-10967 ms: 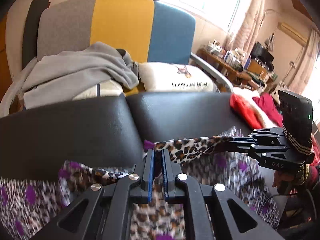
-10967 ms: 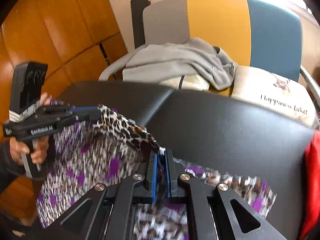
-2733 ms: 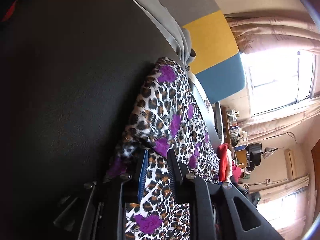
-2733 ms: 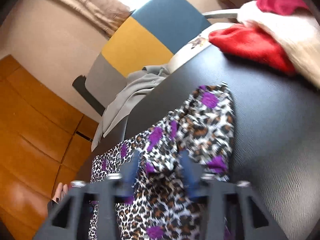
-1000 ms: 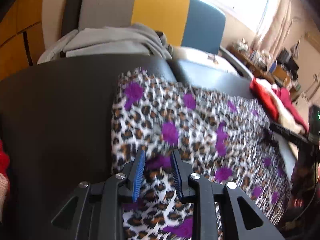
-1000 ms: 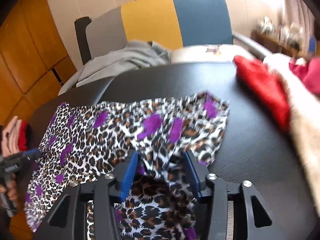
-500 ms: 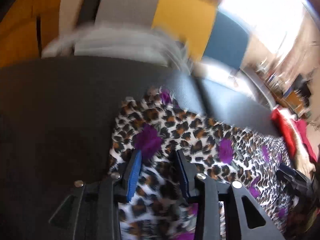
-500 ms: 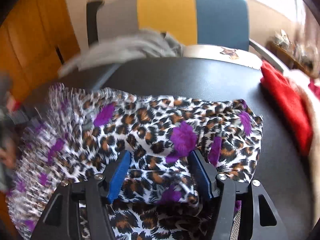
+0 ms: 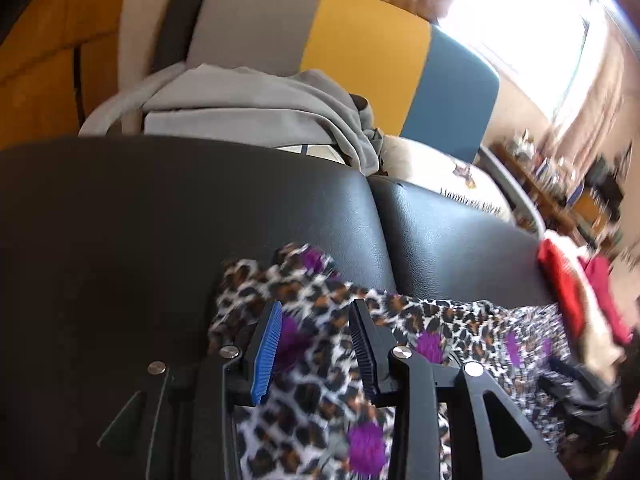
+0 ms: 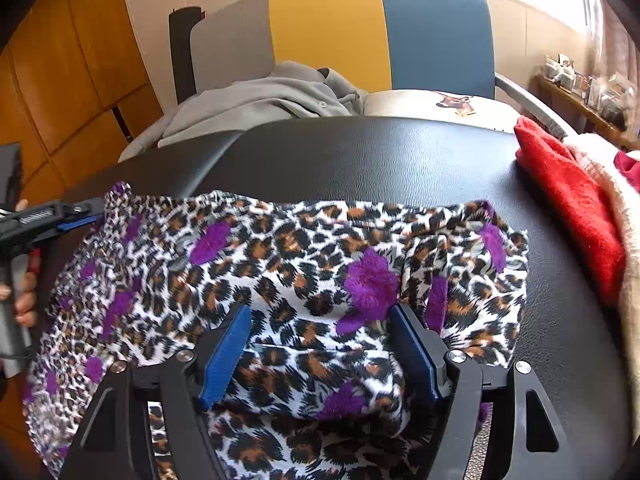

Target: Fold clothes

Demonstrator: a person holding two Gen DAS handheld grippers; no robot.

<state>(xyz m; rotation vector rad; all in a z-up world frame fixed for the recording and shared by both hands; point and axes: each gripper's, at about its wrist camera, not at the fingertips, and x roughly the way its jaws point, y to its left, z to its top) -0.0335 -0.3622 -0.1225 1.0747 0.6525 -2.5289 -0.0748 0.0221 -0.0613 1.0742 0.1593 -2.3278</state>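
Right wrist view: your right gripper [image 10: 320, 344] gapes wide over the leopard-print, purple-flowered garment [image 10: 280, 264], lower centre on the black padded bench [image 10: 380, 152] | left gripper [image 9: 316, 340] also parted, gripping nothing.

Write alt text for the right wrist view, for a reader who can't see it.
The open right gripper sits over a leopard-print garment spread on a black table. The left gripper is at the cloth's left edge; red clothes lie to the right, a grey garment on the chair behind.
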